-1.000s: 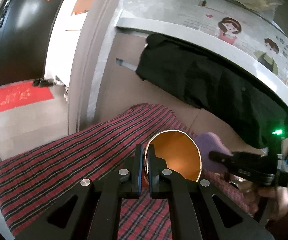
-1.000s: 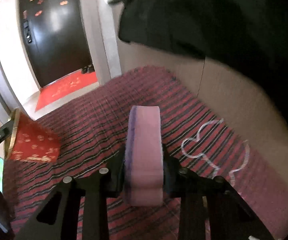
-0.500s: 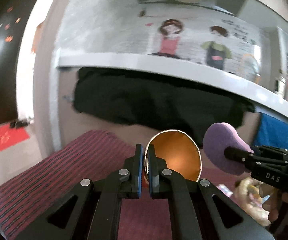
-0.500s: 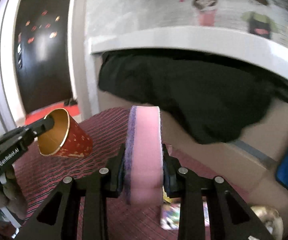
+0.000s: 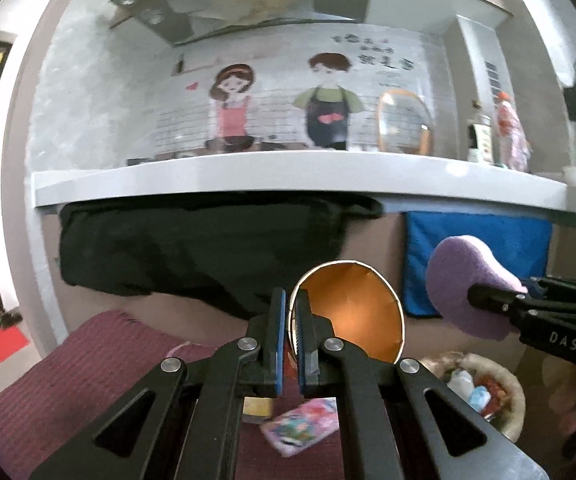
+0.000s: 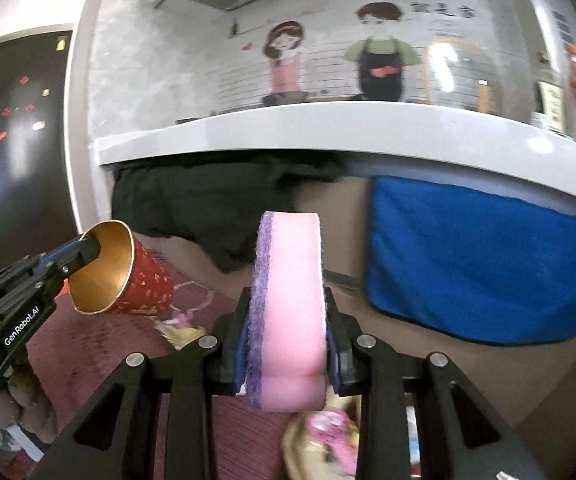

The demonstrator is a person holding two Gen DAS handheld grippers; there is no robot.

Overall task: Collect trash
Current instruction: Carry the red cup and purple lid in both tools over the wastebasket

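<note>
My left gripper [image 5: 291, 312] is shut on the rim of a red paper cup [image 5: 351, 316] with a gold inside; the cup lies on its side in the air, mouth toward the camera. In the right wrist view the same cup [image 6: 128, 276] hangs at the left, pinched by the left gripper [image 6: 88, 252]. My right gripper [image 6: 286, 320] is shut on a pink sponge with a purple scrub side [image 6: 288, 304], held on edge. That sponge [image 5: 467, 280] shows at the right of the left wrist view. Low at the right sits a round basket [image 5: 507, 392] with wrappers inside.
A white counter [image 5: 288, 180] runs across ahead, with a black cloth [image 5: 192, 248] and a blue towel [image 5: 479, 256] hanging from it. A dark red striped rug [image 5: 68, 392] covers the floor, with a colourful packet [image 5: 299, 424] lying on it. A dark door [image 6: 20, 140] stands at the left.
Both grippers have swung to the right and risen, each keeping its hold. The door and red mat slid out left; the counter, blue towel and basket came into view.
</note>
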